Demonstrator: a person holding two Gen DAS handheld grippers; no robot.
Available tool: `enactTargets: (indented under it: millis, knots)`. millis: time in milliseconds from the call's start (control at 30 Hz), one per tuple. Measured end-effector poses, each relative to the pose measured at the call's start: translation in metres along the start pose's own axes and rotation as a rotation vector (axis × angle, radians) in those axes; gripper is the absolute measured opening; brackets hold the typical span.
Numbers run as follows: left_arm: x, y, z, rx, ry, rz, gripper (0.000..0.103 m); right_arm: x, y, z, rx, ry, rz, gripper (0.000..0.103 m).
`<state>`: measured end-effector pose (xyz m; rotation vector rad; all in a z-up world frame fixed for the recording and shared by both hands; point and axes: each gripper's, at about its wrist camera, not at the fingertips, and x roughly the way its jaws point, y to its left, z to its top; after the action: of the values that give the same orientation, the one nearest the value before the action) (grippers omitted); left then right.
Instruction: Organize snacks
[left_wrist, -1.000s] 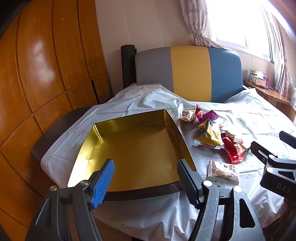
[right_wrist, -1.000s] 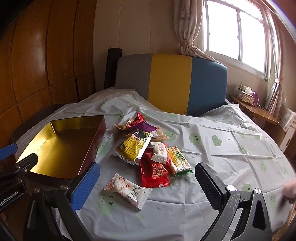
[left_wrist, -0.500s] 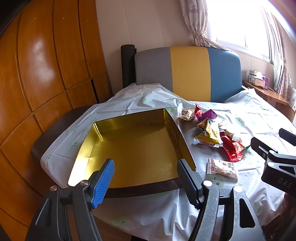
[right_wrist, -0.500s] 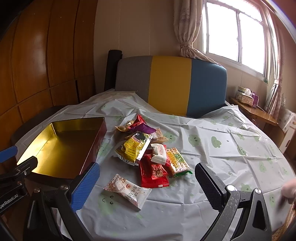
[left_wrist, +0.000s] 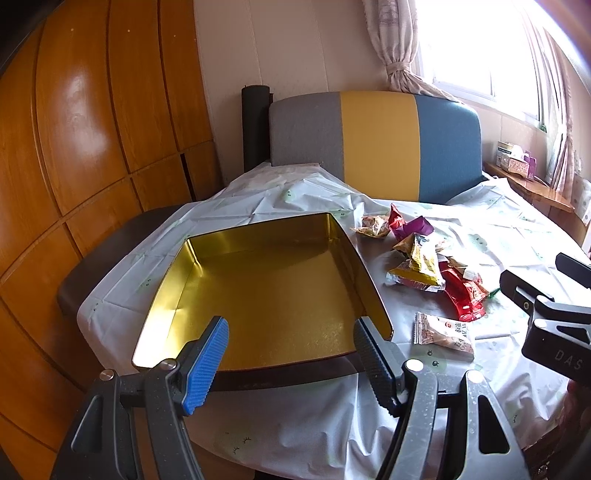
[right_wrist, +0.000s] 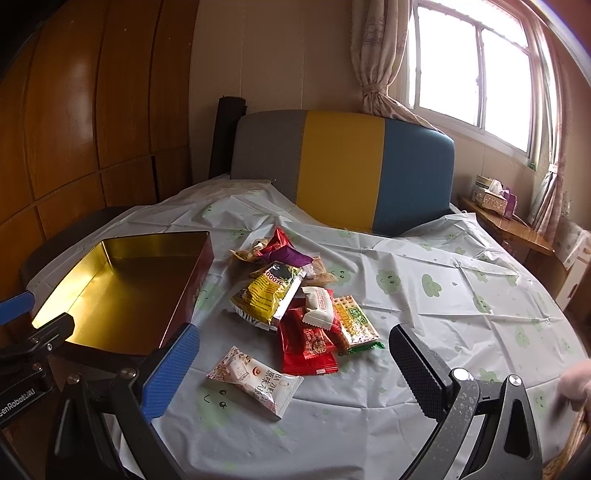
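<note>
An empty tin box (left_wrist: 266, 288) with a gold inside and dark red walls (right_wrist: 122, 291) lies on the table's left side. To its right is a heap of snack packets: a yellow bag (right_wrist: 269, 291), a red packet (right_wrist: 306, 347), a green-edged cracker pack (right_wrist: 356, 325) and a purple wrapper (right_wrist: 291, 256). A white packet (right_wrist: 258, 380) lies alone nearer me, also seen in the left wrist view (left_wrist: 445, 334). My left gripper (left_wrist: 291, 358) hangs open over the box's near edge. My right gripper (right_wrist: 291, 365) is open above the white packet, holding nothing.
A white tablecloth with green prints (right_wrist: 443, 295) covers the round table. A chair with a grey, yellow and blue back (right_wrist: 343, 170) stands at the far side. Wooden panels line the left wall. A tissue box (right_wrist: 489, 194) sits on a side shelf under the window.
Both grippers have pulled back and risen slightly, so the box and snacks look a little farther. Neither gripper's opening changed and no object moved.
</note>
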<state>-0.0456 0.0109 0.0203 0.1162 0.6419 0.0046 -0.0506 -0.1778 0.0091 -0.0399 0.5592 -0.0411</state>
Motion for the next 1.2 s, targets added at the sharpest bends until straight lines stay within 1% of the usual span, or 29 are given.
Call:
enactTargets:
  millis: [333,467,567,633,700,767,833,933,1000,1067,1133,1200]
  knots:
    - [0.015,-0.009,-0.001,0.015,0.028,-0.036,0.071,0.013,-0.004,0.0,-0.011,0.036,-0.008,0.103]
    - [0.024,-0.017,-0.001,0.035,0.05,-0.09,0.071,0.024,-0.015,0.008,-0.009,0.063,-0.007,0.103]
    - [0.032,-0.024,-0.001,0.053,0.072,-0.165,0.071,0.034,-0.029,0.018,0.0,0.087,0.002,0.103]
    - [0.036,-0.029,-0.001,0.069,0.086,-0.194,0.071,0.045,-0.044,0.027,0.03,0.118,0.025,0.103]
    - [0.041,-0.033,0.001,0.086,0.099,-0.198,0.071,0.057,-0.065,0.037,0.075,0.158,0.051,0.103]
    - [0.044,-0.037,0.003,0.111,0.11,-0.206,0.071,0.072,-0.087,0.045,0.102,0.194,0.056,0.103]
    - [0.048,-0.043,0.007,0.14,0.116,-0.217,0.071,0.09,-0.109,0.049,0.113,0.241,0.042,0.103]
    - [0.053,-0.048,0.017,0.151,0.132,-0.262,0.071,0.117,-0.141,0.046,0.14,0.309,0.023,0.103]
    - [0.058,-0.052,0.025,0.155,0.149,-0.287,0.071,0.131,-0.159,0.038,0.184,0.345,0.016,0.103]
    - [0.065,-0.057,0.036,0.159,0.167,-0.302,0.071,0.142,-0.174,0.031,0.255,0.41,-0.002,0.103]
    - [0.074,-0.065,0.047,0.166,0.195,-0.321,0.068,0.142,-0.183,0.033,0.323,0.404,0.033,0.103]
    - [0.088,-0.076,0.056,0.19,0.237,-0.335,0.057,0.139,-0.184,0.036,0.336,0.384,0.035,0.103]
